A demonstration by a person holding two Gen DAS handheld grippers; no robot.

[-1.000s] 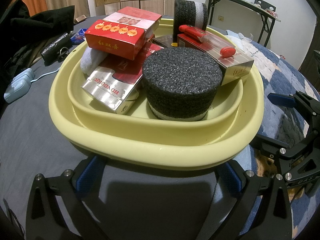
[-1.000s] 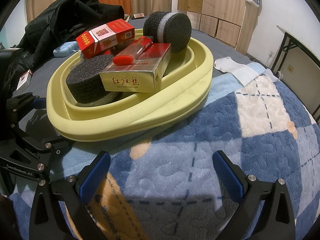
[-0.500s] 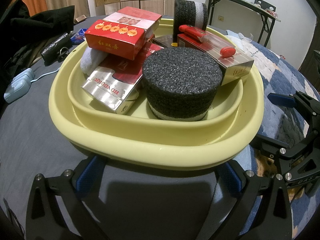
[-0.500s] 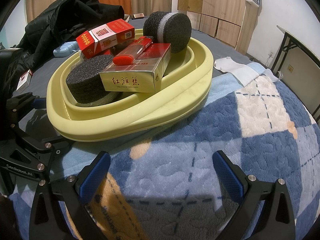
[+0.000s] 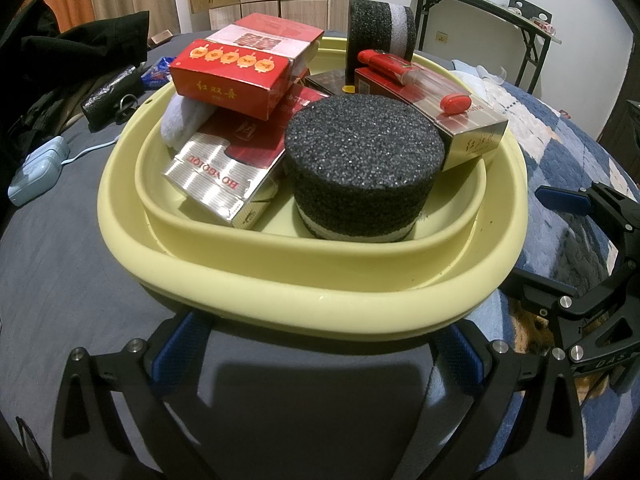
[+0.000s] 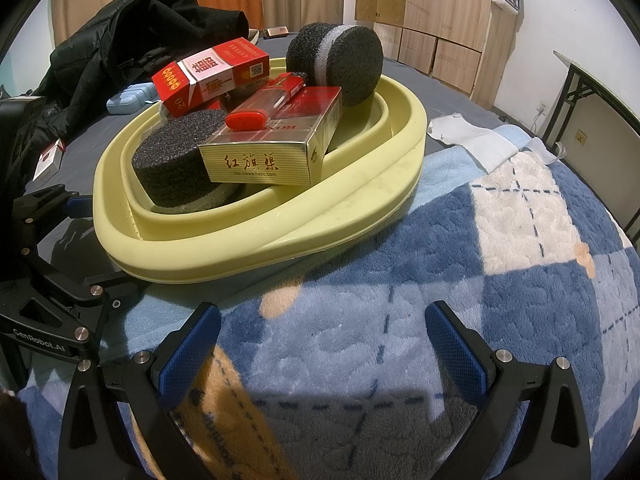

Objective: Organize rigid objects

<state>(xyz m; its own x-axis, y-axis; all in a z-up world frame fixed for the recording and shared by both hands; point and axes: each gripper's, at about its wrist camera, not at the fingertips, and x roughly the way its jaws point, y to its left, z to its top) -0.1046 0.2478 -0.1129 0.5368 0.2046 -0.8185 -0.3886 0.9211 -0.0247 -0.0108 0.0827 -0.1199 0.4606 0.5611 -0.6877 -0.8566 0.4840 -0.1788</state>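
Note:
A pale yellow basin (image 5: 304, 280) (image 6: 280, 236) sits on the bed. In it lie a black foam cylinder (image 5: 364, 164) (image 6: 176, 160), a second foam cylinder (image 5: 380, 28) (image 6: 340, 60) on its side at the far rim, red cigarette boxes (image 5: 236, 72) (image 6: 212, 76), a silver-red carton (image 5: 224, 168), a gold-red carton (image 6: 276, 148) with a red lighter (image 6: 264, 108) (image 5: 412, 76) on top, and a white cloth (image 5: 184, 120). My left gripper (image 5: 316, 352) is open and empty just before the basin's near rim. My right gripper (image 6: 320, 344) is open and empty over the blanket, apart from the basin.
A blue and white fleece blanket (image 6: 480, 280) covers the right side of the bed. A black jacket (image 6: 132, 32) lies at the back left. A light blue case (image 5: 36, 172) and a small white pack (image 6: 48, 160) lie on the grey sheet. A white cloth (image 6: 468, 136) lies beyond the basin.

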